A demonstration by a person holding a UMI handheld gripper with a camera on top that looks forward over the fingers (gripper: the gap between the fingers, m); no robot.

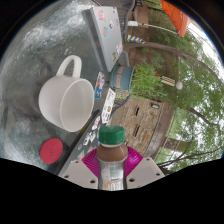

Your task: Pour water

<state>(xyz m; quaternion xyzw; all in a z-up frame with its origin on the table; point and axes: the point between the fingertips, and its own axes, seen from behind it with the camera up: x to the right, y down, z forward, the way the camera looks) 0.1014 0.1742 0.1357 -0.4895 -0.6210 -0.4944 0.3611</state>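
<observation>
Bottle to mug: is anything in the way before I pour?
Nothing visible. The tool is shut on the bottle, green cap on. The white mug lies just beyond it, with no object between. A red lid sits aside.

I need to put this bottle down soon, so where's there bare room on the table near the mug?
The gripper is shut on the green-capped bottle. Bare tabletop lies beyond the white mug, on its side away from the box. It is crowded by the fingers: red lid, mug and bottle sit close together.
</observation>
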